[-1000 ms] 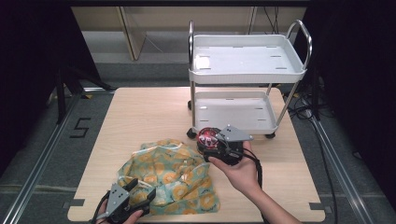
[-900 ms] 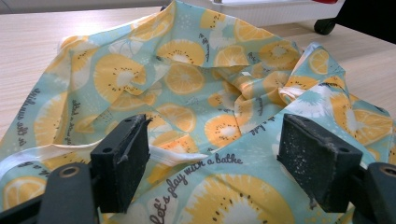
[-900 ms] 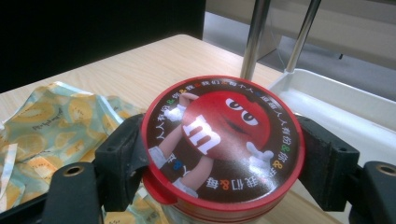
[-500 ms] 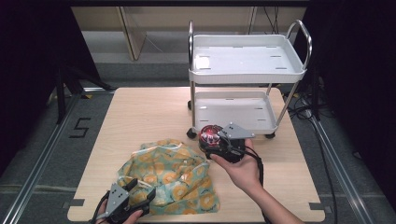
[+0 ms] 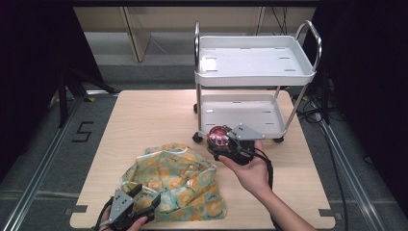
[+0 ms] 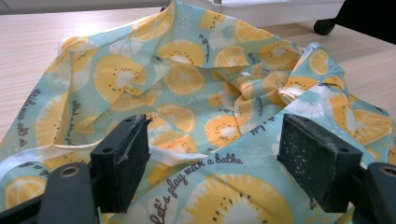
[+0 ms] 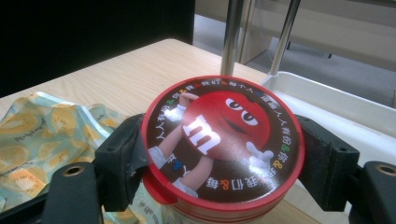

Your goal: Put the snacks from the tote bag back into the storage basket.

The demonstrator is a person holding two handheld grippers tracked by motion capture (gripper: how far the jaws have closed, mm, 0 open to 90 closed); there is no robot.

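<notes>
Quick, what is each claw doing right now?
Left claw: open, over the crumpled teal fabric bag with orange-slice print, gripping nothing.
Right claw: closed on the round red-lidded candy tub.

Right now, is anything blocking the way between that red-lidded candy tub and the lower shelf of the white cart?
Nothing visible does. The right gripper grips the candy tub just in front of the cart's lower shelf, whose tray looks bare. The patterned cloth lies off to the side, away from that path.
</notes>
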